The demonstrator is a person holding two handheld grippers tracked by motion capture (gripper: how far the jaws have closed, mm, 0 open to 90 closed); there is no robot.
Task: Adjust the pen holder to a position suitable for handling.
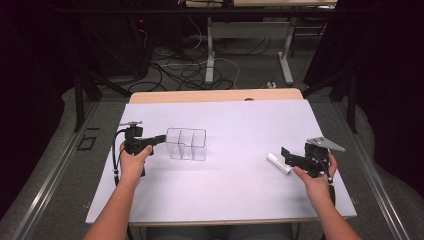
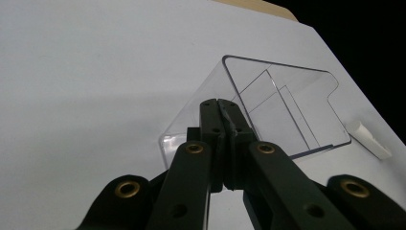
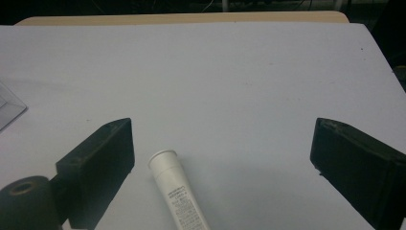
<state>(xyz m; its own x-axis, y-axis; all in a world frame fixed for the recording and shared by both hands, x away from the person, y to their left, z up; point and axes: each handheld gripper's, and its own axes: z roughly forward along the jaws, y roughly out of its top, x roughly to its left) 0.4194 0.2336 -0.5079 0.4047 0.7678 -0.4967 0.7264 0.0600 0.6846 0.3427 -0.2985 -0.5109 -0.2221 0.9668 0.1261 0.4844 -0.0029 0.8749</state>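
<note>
On the white table top (image 1: pixel 225 185) stands a clear plastic organizer (image 1: pixel 186 144) with several compartments, left of centre. The left gripper (image 1: pixel 161 138), held in the person's left hand (image 1: pixel 132 159), reaches the organizer's near left end. In the left gripper view its jaws are pressed together, pinching the thin clear wall of the organizer (image 2: pixel 268 96) at its edge, with the wall running between the two tips.

To the right lies a white tube (image 1: pixel 278 163) flat on the table, well apart from the organizer. The right gripper (image 1: pixel 286 155), in the person's right hand (image 1: pixel 314 180), sits just beside the tube's right end. In the right gripper view its jaws stand wide apart and grip nothing; the white tube (image 3: pixel 177 191) lies between them, close to the left jaw, cap end pointing away from the camera, and whether it touches that jaw cannot be told.
</note>
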